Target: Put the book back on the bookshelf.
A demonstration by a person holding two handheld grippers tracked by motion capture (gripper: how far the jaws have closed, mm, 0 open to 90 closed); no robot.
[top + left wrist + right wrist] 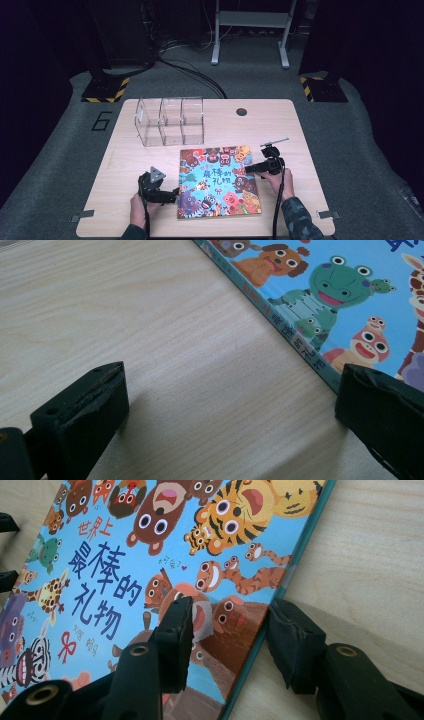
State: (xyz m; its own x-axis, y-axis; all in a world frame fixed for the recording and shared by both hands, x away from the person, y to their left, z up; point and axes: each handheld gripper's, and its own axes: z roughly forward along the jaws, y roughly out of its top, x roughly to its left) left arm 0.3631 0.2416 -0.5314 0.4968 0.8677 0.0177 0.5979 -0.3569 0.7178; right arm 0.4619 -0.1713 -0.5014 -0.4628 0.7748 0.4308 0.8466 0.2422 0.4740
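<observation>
Picture book (218, 181) with cartoon animals on a blue cover lies flat on the wooden table (120, 165), in the near half, between the two hands. The right gripper (248, 169) is at the book's right edge, pointing to the left across the cover. In the right gripper view its jaws stand on both sides of this edge (260, 640): one jaw is over the cover, the other is just outside the edge, over the bare wood. The gap between them is narrow, but I cannot tell whether the pads already press on the book. The right hand (274, 181) holds the tool from behind, and the forearm in a dark patterned sleeve (299, 220) enters from the bottom edge of the high view. A cable (278, 205) hangs down from the tool beside it.

The left gripper (173, 192) is low over the table, near the book's left edge and pointing at it. In the left gripper view its jaws are wide apart with only bare wood between them; one jaw is just beside the book's spine (280, 325). The left hand (139, 209) holds it from below.

Behind the book, near its far left corner, stands a clear plastic organiser (170, 120) with three compartments.
</observation>
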